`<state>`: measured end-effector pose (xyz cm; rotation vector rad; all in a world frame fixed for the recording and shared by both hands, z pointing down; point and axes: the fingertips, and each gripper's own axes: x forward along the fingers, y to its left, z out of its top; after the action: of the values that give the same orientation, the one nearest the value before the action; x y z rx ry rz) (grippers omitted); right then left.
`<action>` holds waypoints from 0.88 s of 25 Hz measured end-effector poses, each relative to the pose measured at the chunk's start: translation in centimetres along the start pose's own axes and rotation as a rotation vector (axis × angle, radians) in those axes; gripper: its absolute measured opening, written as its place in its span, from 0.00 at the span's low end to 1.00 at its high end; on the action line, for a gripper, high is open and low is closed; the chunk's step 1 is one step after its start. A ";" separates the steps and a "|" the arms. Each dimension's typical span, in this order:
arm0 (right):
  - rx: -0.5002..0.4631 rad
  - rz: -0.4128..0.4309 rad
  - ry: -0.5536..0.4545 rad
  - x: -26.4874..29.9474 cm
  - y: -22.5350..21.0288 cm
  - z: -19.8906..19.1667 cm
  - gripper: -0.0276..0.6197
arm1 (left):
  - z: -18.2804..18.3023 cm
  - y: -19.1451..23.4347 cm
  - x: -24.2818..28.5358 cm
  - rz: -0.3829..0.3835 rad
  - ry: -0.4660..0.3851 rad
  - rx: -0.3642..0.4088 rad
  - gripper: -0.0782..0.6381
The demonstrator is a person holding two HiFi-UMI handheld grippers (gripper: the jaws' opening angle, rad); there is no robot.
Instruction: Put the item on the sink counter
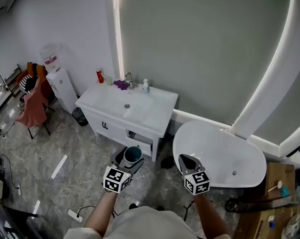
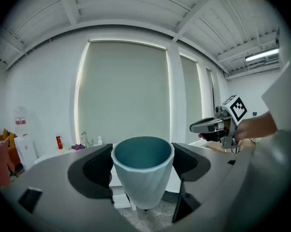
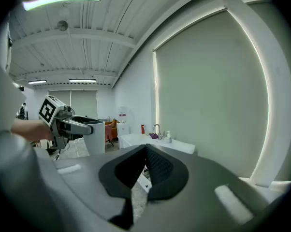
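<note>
- Here's the cup [image 2: 143,178], pale outside and teal inside, sitting upright right between the pads of the left claw [image 2: 142,164], rim up and open to the camera.
- That left claw is spread wide, and its two dark pads press the cup's sides, one on each flank. It's a firm pinch on a broad thing.
- From the head view, the cup [image 1: 132,154] rides in the left claw [image 1: 131,160] in the air over the floor [image 1: 80,168], in front of the sink bench [image 1: 157,114] and well apart from its top.
- On that white bench top: a faucet [image 1: 129,78] at the back, a red bottle [image 1: 99,76] at the left corner, a small soap bottle [image 1: 146,86] just right of the faucet.
- Over to the right claw [image 3: 146,164]: pads pressed together, nothing between them.
- In the head view the right claw [image 1: 188,162] hangs at the near rim of the white bathtub [image 1: 225,153], level with the left one.
</note>
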<state>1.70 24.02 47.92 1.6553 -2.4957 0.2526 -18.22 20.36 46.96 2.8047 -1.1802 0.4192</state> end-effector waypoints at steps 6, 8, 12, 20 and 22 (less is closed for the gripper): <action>-0.003 -0.001 -0.005 -0.4 -0.5 -0.1 0.06 | 0.1 -0.7 0.2 0.000 0.001 0.003 0.64; 0.000 0.000 -0.009 -0.6 -0.7 0.0 0.06 | 0.2 -1.0 0.2 0.000 0.001 0.004 0.64; 0.005 0.001 -0.010 -0.8 -1.3 0.0 0.06 | 0.4 -1.5 0.6 0.004 0.000 0.005 0.64; 0.006 0.025 0.002 -1.8 -2.8 -1.2 0.06 | 0.2 -3.6 1.1 0.026 -0.003 0.004 0.64; 0.002 0.038 0.005 -2.0 -3.1 -1.4 0.06 | 0.0 -4.1 1.2 0.040 -0.004 0.000 0.64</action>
<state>5.33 24.91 49.10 1.6077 -2.5259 0.2636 -14.53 22.40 47.46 2.7867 -1.2396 0.4166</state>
